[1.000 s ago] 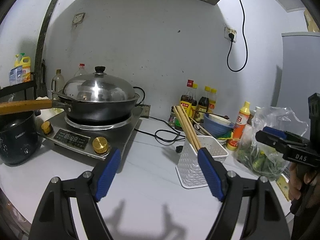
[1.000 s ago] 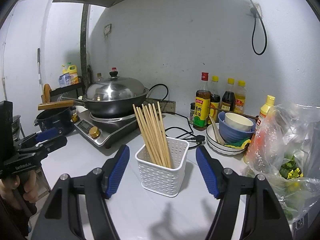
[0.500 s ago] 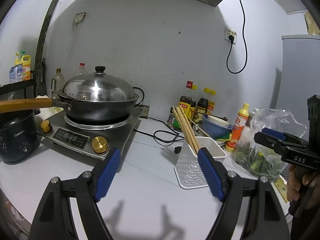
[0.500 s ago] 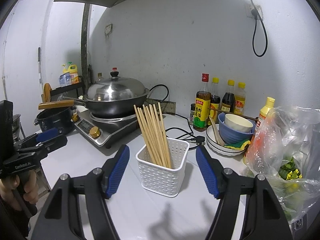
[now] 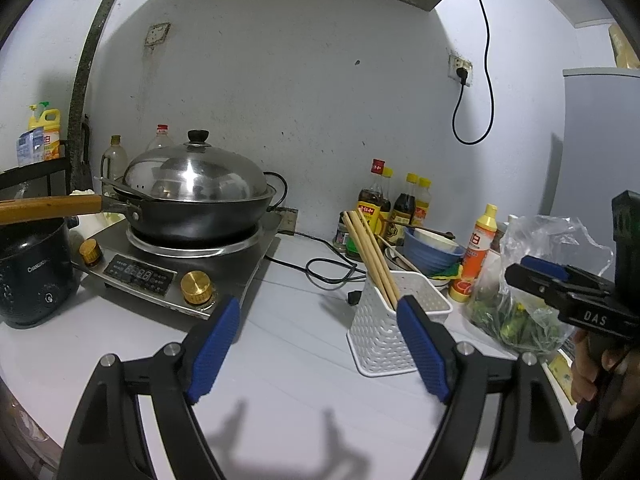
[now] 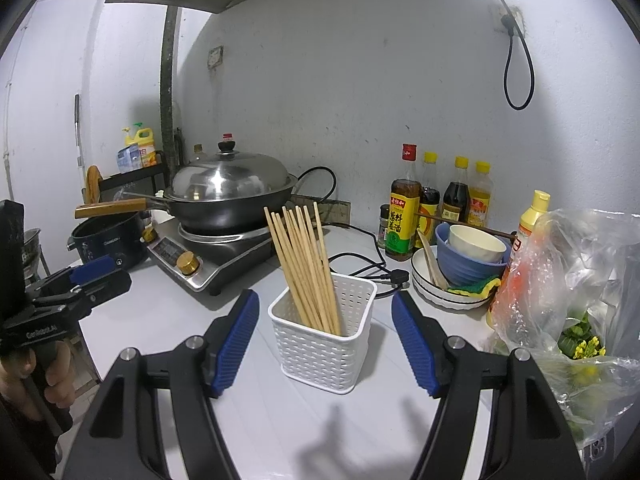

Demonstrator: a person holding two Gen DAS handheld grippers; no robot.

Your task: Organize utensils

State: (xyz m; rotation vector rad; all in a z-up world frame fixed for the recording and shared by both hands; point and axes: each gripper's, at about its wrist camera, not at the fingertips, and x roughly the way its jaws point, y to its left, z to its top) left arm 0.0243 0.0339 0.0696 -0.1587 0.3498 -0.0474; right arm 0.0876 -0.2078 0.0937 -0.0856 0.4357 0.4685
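While both grippers are hovering with fingers spread, empty: right gripper facing white holder; keep chopsticks bunched upright.

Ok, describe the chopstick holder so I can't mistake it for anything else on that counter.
Start at the lidded wok on the induction cooker. Right of the cooker, on the white counter, stands a white perforated basket, the only container holding upright wooden chopsticks.

The basket wall hides the lower ends of the chopsticks; bottle label print is unreadably small.
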